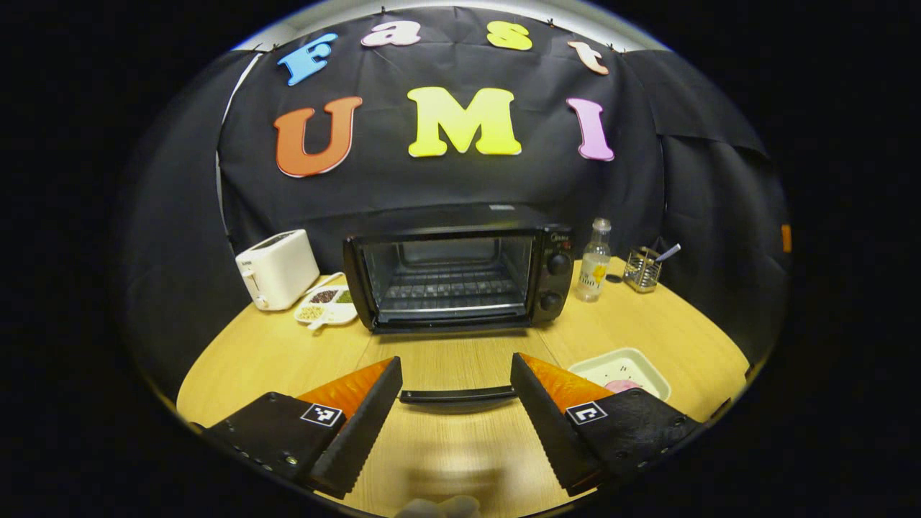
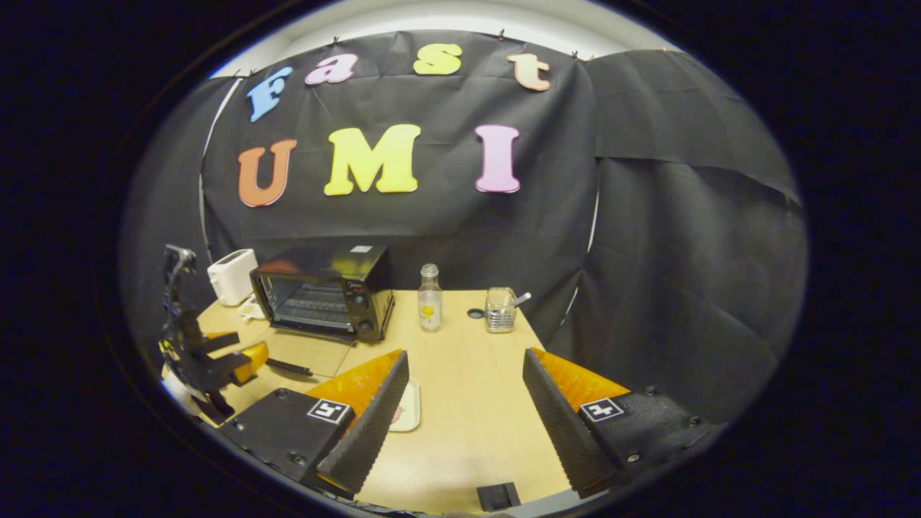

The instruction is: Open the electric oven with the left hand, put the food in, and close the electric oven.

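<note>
- Electric oven at the back of the counter, door folded down flat, rack bare inside.
- Door handle between the fingers of the left claw, spread wide, touching neither.
- Food tray just right of the door.
- Right claw gaping, holding nothing.
- Toaster left, bottle right.

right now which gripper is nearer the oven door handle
Left. The left gripper has its open jaws either side of the oven door handle; the right gripper sits farther off, over the table beside the tray.
</note>
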`<state>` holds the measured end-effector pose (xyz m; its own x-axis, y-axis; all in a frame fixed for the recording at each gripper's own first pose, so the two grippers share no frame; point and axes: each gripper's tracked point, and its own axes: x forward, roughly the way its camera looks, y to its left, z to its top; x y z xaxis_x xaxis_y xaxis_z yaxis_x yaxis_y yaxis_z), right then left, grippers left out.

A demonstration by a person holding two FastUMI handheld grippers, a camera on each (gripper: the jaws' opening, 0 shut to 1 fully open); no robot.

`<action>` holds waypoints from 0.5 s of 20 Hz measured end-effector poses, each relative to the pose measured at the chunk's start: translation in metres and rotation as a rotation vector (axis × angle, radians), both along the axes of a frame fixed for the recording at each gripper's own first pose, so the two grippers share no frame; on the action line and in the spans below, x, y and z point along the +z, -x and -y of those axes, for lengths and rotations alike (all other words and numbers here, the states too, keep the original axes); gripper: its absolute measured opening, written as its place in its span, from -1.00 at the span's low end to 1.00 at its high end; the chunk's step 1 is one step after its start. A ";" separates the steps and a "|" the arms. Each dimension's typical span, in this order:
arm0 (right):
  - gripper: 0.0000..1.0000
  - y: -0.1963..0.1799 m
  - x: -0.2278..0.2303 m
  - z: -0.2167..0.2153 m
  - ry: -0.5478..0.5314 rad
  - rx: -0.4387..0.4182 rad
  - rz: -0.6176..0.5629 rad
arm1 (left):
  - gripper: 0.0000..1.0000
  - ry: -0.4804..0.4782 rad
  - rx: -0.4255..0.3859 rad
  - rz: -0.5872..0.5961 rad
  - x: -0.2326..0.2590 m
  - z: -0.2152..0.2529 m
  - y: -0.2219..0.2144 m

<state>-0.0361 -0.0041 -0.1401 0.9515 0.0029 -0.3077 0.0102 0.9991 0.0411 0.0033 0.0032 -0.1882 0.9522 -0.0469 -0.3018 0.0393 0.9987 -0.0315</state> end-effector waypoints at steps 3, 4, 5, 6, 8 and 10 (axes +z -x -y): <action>0.94 -0.022 -0.027 -0.010 -0.011 0.044 -0.043 | 0.93 -0.007 0.019 0.088 0.050 -0.011 0.015; 0.94 -0.030 -0.037 -0.014 -0.015 0.056 -0.060 | 0.93 -0.015 0.026 0.109 0.065 -0.016 0.020; 0.94 -0.038 -0.049 -0.018 -0.023 0.076 -0.082 | 0.93 -0.022 0.039 0.129 0.078 -0.021 0.026; 1.00 -0.046 -0.061 -0.022 -0.030 0.091 -0.107 | 0.93 -0.024 0.054 0.147 0.093 -0.026 0.031; 0.94 -0.060 -0.085 -0.028 -0.045 0.119 -0.161 | 0.93 -0.023 0.088 0.178 0.116 -0.034 0.040; 0.82 -0.075 -0.105 -0.035 -0.071 0.146 -0.213 | 0.93 -0.034 0.125 0.203 0.136 -0.043 0.051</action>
<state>0.0385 0.0308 -0.2450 0.8534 0.1642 -0.4946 -0.1179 0.9853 0.1237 -0.0474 0.0457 -0.0520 0.9912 0.0822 -0.1034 -0.0828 0.9966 -0.0017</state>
